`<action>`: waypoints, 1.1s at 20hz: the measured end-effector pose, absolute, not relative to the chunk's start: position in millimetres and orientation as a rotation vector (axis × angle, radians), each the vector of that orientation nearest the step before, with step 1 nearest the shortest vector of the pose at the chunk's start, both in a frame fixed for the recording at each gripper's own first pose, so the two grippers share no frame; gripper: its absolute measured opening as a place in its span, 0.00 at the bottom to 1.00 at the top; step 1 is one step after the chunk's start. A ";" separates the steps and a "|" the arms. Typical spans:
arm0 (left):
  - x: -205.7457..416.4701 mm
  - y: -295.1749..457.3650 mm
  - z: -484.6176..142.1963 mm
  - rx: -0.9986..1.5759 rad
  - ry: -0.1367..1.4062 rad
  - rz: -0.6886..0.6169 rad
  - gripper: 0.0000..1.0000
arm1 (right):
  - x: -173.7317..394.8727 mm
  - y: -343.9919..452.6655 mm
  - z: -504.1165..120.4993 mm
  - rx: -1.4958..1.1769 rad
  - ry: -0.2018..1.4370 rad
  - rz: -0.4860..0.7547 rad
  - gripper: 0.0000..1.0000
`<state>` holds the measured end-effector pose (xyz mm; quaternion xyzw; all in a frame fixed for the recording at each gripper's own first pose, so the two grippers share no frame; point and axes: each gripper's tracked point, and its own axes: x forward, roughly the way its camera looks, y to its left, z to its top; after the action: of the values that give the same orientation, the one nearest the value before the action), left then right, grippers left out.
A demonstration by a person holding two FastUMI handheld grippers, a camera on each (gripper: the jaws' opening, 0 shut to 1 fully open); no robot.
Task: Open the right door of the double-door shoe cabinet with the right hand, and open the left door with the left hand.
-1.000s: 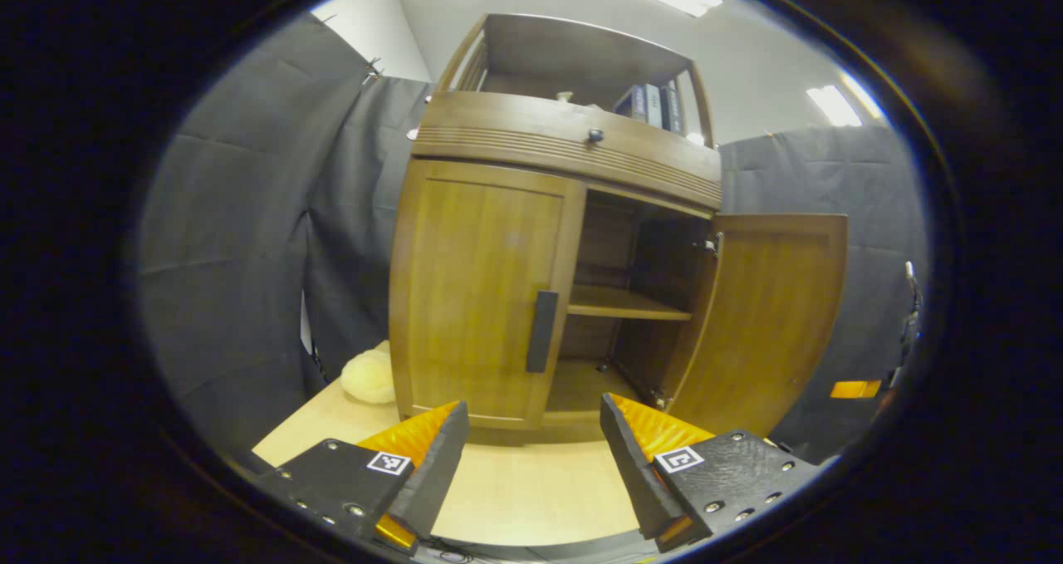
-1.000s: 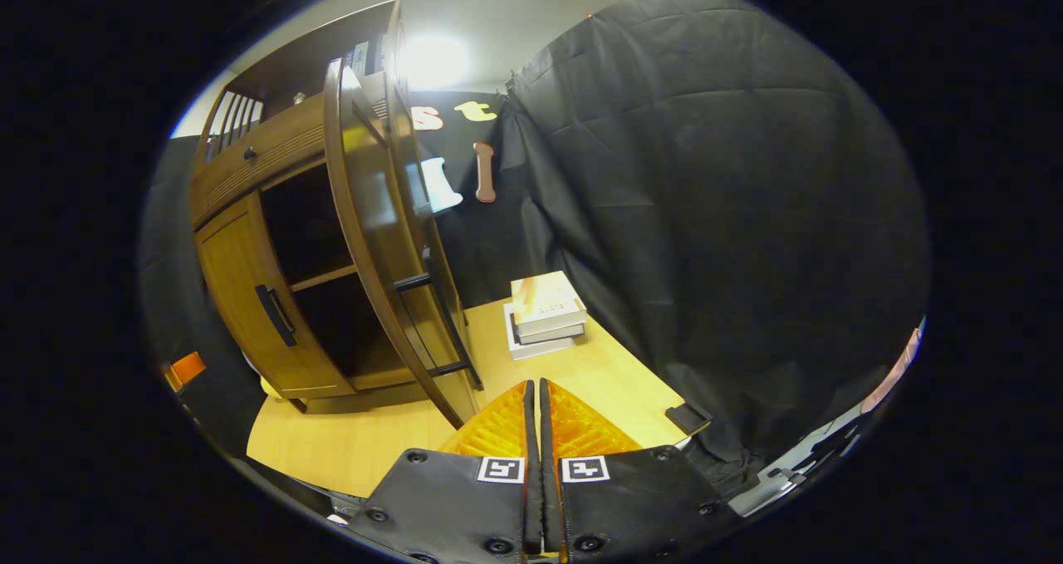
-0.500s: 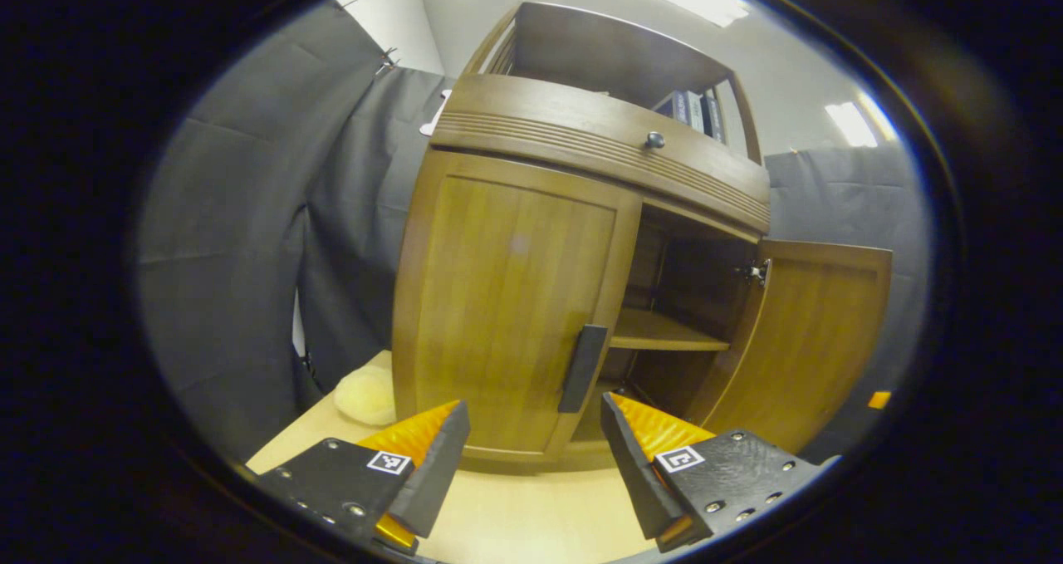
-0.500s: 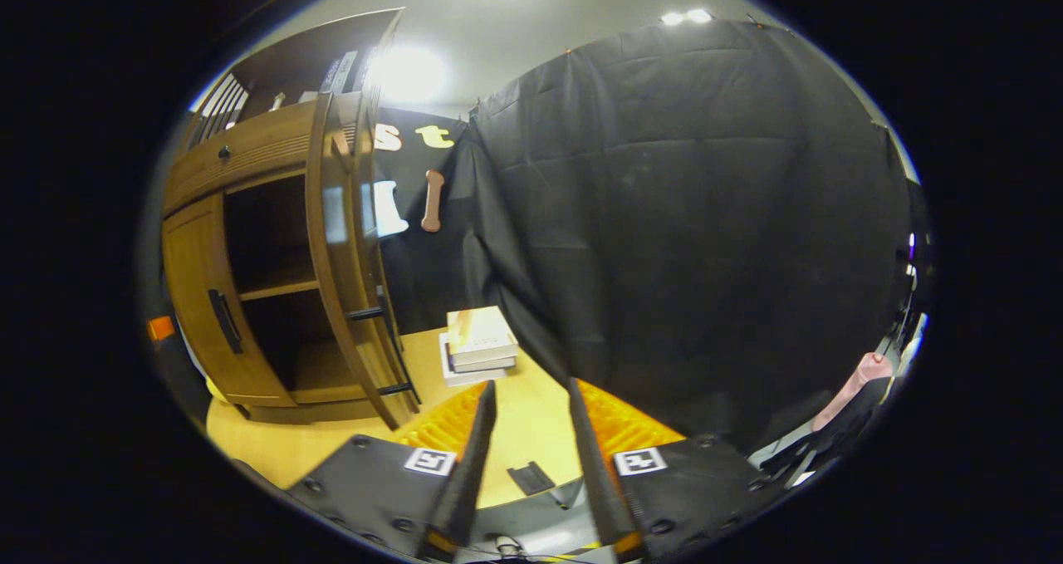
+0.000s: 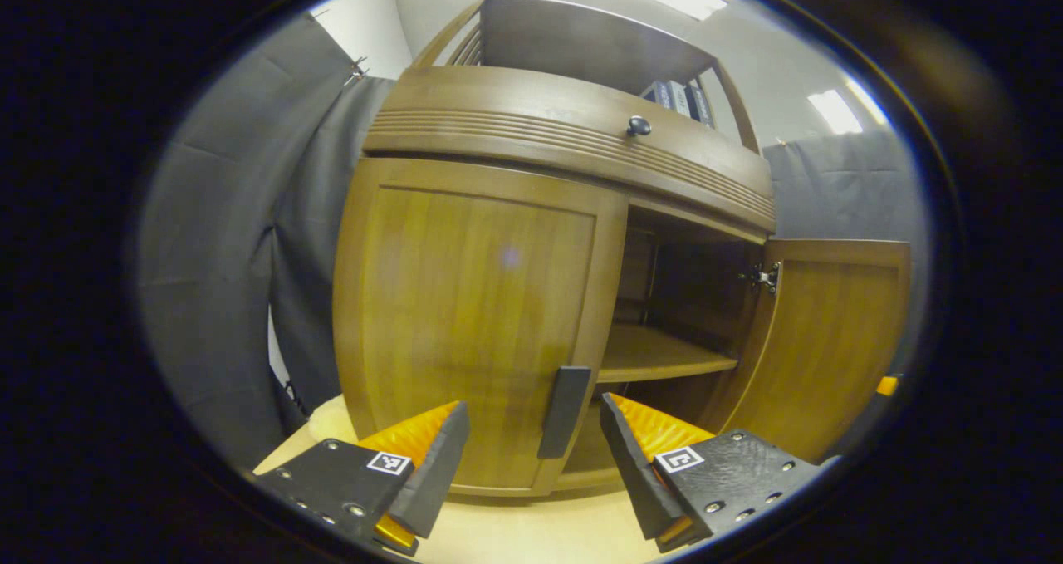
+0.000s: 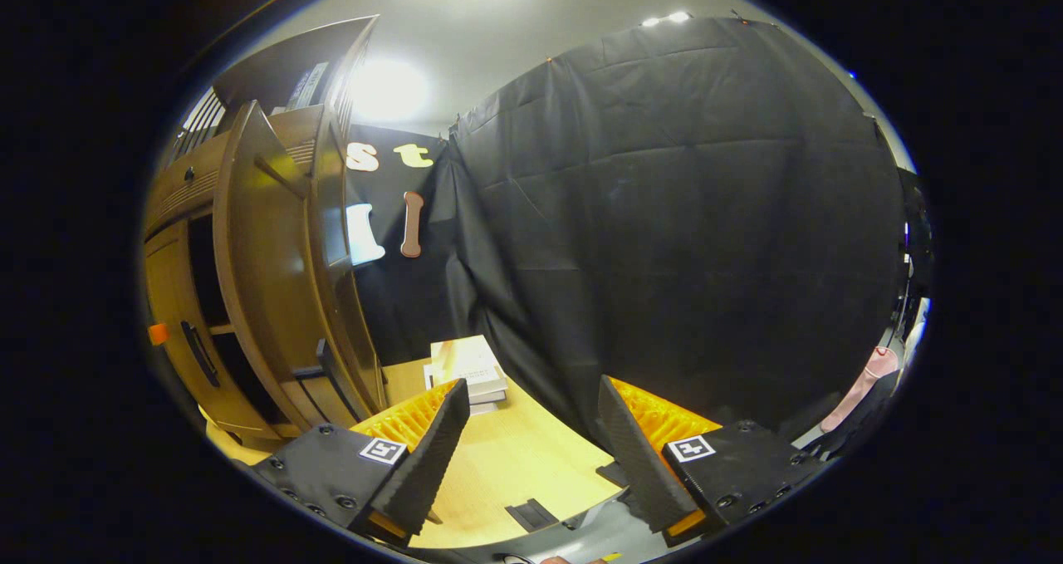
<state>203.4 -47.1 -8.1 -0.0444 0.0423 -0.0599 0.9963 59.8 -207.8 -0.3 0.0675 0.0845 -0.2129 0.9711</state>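
Shoe cabinet (image 5: 498,132) stands on a light wooden tabletop (image 5: 515,531), seen from close in the left gripper view. Its left door (image 5: 465,315) is closed, flush with the cabinet front. A dark vertical handle (image 5: 563,411) sits along the door's inner edge, near the bottom. The right door (image 5: 830,340) stands swung wide open, hinged at the cabinet's far side, with a metal hinge (image 5: 762,277) visible at its upper inner corner. The open compartment shows one wooden shelf (image 5: 656,356) across its middle.

Left gripper (image 5: 531,456) is released, with its fingers spread wide apart. The handle lies in the line between the two fingers, just ahead of them; neither finger touches it. Above the doors runs a ribbed drawer front with a small round knob (image 5: 638,125). An open upper shelf holds several books (image 5: 677,99).

In the right gripper view, the right gripper (image 6: 531,456) is likewise released, jaws wide, grasping nothing. It is well clear of the cabinet and faces the black booth cloth (image 6: 681,240). The open right door (image 6: 266,282) appears edge-on at the left of this view, with the closed left door (image 6: 174,323) and its handle (image 6: 199,352) beyond it. A short stack of books (image 6: 467,366) rests on the tabletop (image 6: 515,473), beside the cabinet and near the cloth.
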 end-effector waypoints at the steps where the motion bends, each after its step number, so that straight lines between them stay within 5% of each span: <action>1: 209.1 -48.8 -8.9 -0.084 0.092 -0.112 0.92 | 70.2 -207.2 -0.8 0.140 0.171 -0.418 0.98; 14: 241.5 -65.5 -28.4 -0.046 0.190 -0.057 0.92 | 165.1 -224.6 -22.4 0.141 0.219 -0.347 0.98; 17: 239.5 -60.7 -24.7 -0.059 0.204 -0.037 0.56 | 175.9 -229.3 -31.1 0.157 0.238 -0.337 0.98; 22: 241.2 -69.6 -18.2 -0.040 0.184 -0.032 0.37 | 187.0 -231.5 -25.9 0.136 0.232 -0.319 0.98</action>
<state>241.2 -69.6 -18.2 -0.0198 0.0920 -0.0161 0.9954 187.0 -231.5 -25.9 0.0676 0.1150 -0.1585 0.9783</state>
